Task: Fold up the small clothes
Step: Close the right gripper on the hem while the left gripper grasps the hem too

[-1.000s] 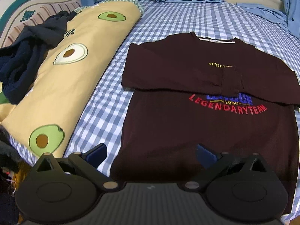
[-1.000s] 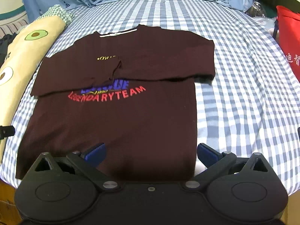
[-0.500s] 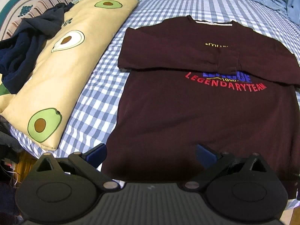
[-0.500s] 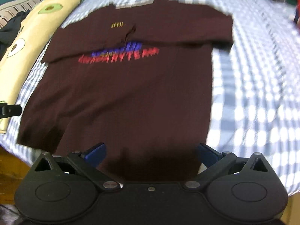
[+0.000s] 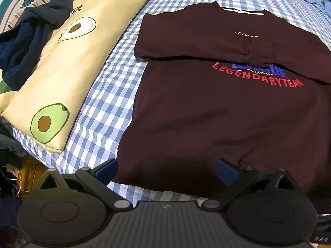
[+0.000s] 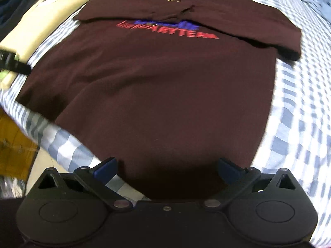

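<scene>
Both the left gripper [image 5: 166, 168] and right gripper [image 6: 167, 168] hold their fingers wide over the sweater's [image 5: 227, 107] hem on the bed [image 5: 107, 86].

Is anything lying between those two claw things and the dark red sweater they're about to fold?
Nothing visible. The sweater lies flat on the bed, its hem right ahead of the open left gripper and right gripper. The avocado pillow sits off to the left side.
</scene>
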`<state>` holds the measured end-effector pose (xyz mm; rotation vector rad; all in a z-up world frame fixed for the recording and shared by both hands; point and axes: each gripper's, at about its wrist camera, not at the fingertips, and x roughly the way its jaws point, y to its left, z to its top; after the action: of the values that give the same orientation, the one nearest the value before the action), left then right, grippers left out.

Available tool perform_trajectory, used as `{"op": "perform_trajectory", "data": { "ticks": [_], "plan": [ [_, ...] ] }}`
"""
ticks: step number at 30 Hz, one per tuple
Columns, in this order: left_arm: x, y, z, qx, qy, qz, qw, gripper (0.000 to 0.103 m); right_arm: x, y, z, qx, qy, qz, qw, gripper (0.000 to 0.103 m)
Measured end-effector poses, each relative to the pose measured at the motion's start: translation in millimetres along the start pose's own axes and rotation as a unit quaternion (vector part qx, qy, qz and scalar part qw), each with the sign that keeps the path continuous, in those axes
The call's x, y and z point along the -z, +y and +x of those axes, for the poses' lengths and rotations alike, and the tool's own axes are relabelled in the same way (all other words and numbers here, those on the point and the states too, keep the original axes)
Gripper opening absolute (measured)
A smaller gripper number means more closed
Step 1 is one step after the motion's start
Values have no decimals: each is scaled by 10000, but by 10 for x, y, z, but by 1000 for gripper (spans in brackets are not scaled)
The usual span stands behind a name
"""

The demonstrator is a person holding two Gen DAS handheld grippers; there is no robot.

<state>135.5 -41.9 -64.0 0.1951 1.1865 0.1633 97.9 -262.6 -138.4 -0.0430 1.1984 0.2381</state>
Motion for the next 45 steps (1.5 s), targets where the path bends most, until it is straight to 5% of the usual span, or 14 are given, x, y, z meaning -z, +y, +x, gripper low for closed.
{"op": "perform_trajectory", "data": {
  "ticks": [13,20,25,31,40,45],
  "plan": [
    [-7,176,16,-55,132,-239,9996,102,107,515,165,2,-182,-1484,9888,102],
    [43,252,44,-45,176,-220,9996,102,158,623,327,574,-164,-1899,9800,97],
    [92,305,53,-95,67,-235,9997,102,192,646,241,655,-497,-1997,9764,55],
    [195,384,11,139,-324,-108,9993,102,202,660,131,530,-554,-2141,9738,23],
    [594,181,-10,1315,-1135,940,9803,102,-225,387,-210,-161,-517,-951,9940,7],
    [803,-242,157,1243,-1351,1552,9707,102,-455,285,-343,-333,-517,-556,9966,5]
  ]
}}
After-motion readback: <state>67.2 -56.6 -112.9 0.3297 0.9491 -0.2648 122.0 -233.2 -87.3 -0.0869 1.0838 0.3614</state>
